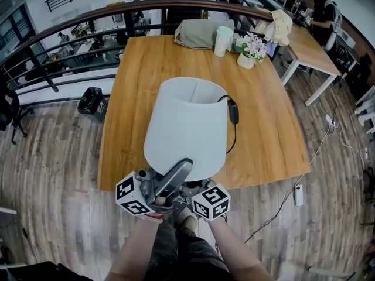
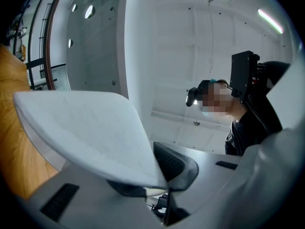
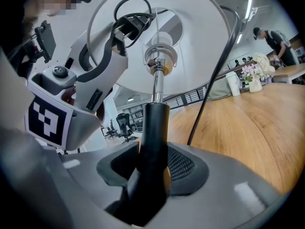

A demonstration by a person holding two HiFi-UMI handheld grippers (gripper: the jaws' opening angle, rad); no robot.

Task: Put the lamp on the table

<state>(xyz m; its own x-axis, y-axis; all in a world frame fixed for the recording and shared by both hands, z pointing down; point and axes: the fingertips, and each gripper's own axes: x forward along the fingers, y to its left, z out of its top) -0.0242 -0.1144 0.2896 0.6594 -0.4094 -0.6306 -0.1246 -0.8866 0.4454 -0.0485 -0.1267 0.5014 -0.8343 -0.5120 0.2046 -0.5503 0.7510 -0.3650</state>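
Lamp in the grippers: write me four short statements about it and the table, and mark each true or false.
1. The right gripper is clamped on the black lamp stem. True.
2. The left gripper is open and empty. False: its jaws pinch the rim of the white lampshade.
3. A black cord with an inline switch hangs beside the lampshade. True.
4. The flowerpot stands at the near edge of the table. False: it stands at the far end, beside a white cup.
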